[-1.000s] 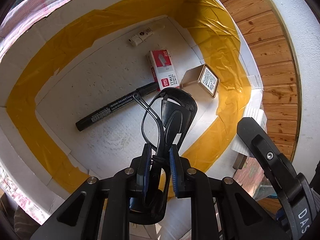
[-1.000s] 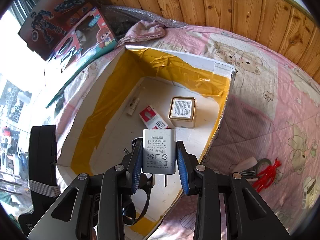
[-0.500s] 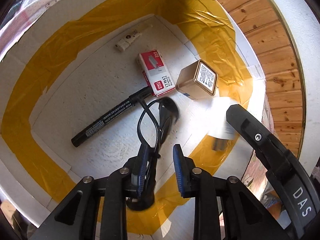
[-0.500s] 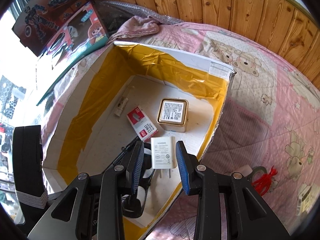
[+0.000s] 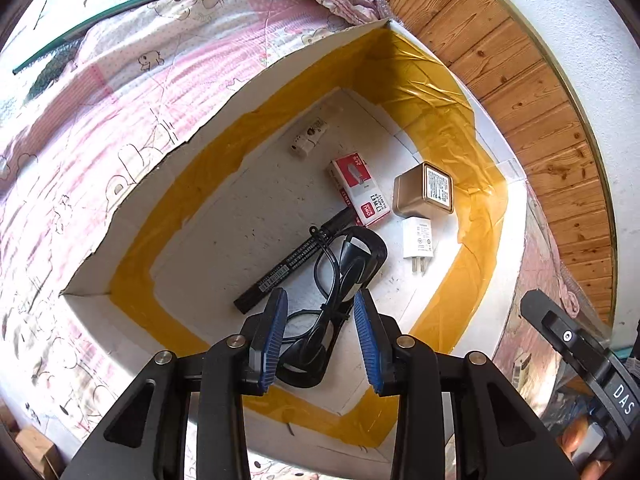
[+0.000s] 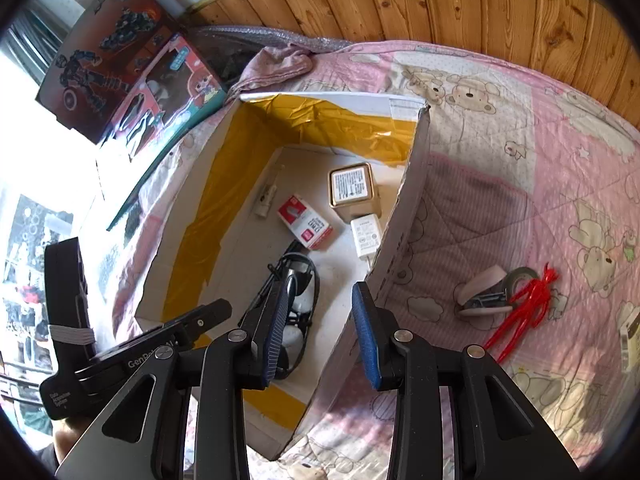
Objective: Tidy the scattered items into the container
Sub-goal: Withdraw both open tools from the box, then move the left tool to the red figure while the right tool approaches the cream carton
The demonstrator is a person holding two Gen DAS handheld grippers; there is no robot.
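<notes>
A white cardboard box lined with yellow tape sits on the pink quilt. On its floor lie a black cable bundle, a black marker, a red staple box, a gold tin, a white charger and a small white tube. My left gripper hangs open above the cable bundle, holding nothing. My right gripper is open over the box's near right wall, empty. Still on the quilt are a tape dispenser and a red plastic figure.
Toy boxes lean at the back left beside a crumpled pink cloth. A wood-panelled wall runs behind the bed. A small white item lies at the quilt's far right edge.
Both grippers opened and lifted away. The cable bundle dropped from the left gripper and the white charger from the right; both now lie on the box floor.
</notes>
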